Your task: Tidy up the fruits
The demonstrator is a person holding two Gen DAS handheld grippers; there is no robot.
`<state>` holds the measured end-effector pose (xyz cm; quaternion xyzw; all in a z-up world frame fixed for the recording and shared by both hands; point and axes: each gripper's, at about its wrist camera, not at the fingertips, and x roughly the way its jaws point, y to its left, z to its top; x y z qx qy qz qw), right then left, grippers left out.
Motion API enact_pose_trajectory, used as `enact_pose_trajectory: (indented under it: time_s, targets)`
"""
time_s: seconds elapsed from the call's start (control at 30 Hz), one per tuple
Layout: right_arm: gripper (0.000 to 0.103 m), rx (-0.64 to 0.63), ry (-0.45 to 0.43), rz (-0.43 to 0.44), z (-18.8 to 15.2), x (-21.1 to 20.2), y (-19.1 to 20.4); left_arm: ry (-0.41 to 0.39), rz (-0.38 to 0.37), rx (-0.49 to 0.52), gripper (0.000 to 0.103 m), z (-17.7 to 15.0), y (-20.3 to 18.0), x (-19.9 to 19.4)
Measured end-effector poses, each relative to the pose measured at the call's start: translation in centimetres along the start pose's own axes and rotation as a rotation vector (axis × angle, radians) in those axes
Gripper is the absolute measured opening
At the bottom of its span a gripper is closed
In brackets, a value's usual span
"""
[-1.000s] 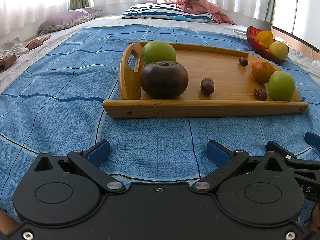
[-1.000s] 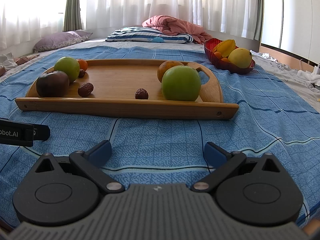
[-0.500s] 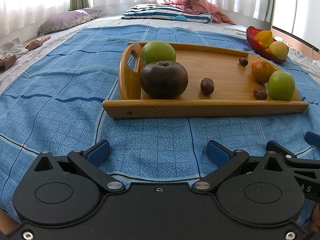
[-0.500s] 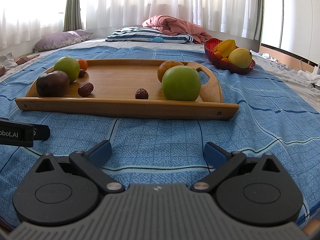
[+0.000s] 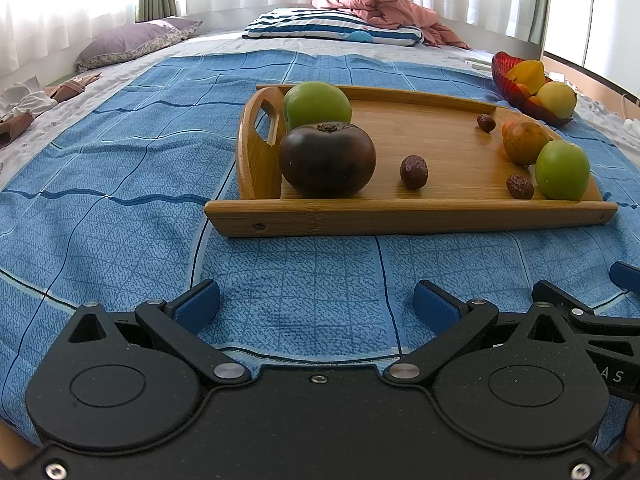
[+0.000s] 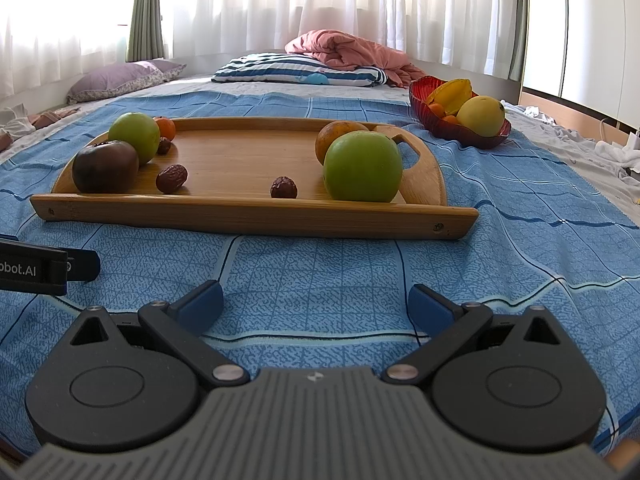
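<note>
A wooden tray (image 5: 400,218) (image 6: 240,216) lies on the blue bedspread ahead of both grippers. It holds a dark purple fruit (image 5: 327,159) (image 6: 105,166), two green apples (image 5: 317,105) (image 5: 561,169) (image 6: 362,167) (image 6: 134,137), an orange-yellow fruit (image 5: 524,142) (image 6: 336,138), a small orange (image 6: 165,128) and three brown dates (image 5: 414,172) (image 6: 171,178) (image 6: 283,188). A red bowl (image 5: 516,92) (image 6: 460,134) with yellow and orange fruit stands beyond the tray's right end. My left gripper (image 5: 316,305) and right gripper (image 6: 316,303) are open and empty, short of the tray.
The blue bedspread (image 5: 120,184) covers the bed. A striped pillow (image 6: 296,74), a pink blanket (image 6: 348,50) and a purple pillow (image 6: 120,80) lie at the far end. The left gripper's side (image 6: 36,270) shows at the right wrist view's left edge.
</note>
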<state>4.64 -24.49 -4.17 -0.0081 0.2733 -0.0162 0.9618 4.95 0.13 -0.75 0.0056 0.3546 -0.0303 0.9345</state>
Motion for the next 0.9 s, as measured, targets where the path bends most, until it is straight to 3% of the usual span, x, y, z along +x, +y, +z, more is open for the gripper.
enact_pose_trajectory:
  time_s: [0.9]
  targets:
    - [0.103, -0.002, 0.001, -0.001, 0.0, -0.03, 0.02, -0.005, -0.005, 0.009, 0.103, -0.06, -0.08, -0.14]
